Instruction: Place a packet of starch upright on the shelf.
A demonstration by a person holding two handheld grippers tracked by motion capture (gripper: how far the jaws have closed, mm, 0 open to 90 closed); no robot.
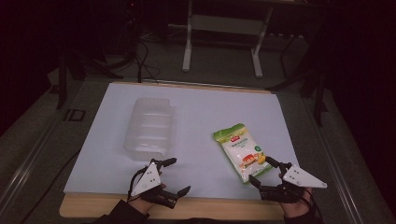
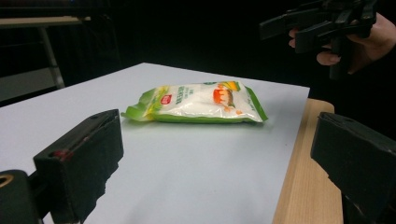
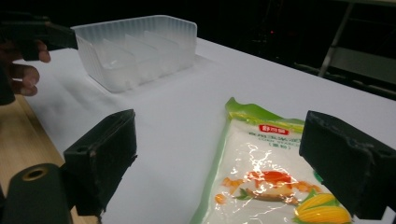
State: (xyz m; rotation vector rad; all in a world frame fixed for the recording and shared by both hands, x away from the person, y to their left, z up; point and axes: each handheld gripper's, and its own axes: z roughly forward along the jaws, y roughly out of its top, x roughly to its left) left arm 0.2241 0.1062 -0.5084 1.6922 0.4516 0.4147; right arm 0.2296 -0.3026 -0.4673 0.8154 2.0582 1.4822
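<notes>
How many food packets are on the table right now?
1. The green and white packet lies flat on the white sheet, near the table's front right, just ahead of the right gripper. The clear plastic bin on the left looks empty, as far as I can see.

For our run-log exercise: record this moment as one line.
left gripper: open, empty | right gripper: open, by packet | corn packet: flat on sheet | clear tray: empty

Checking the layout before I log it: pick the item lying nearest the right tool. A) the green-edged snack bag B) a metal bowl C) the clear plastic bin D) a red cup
A: the green-edged snack bag lies just ahead of the open right tool, while the clear plastic bin sits over by the left tool.
</notes>
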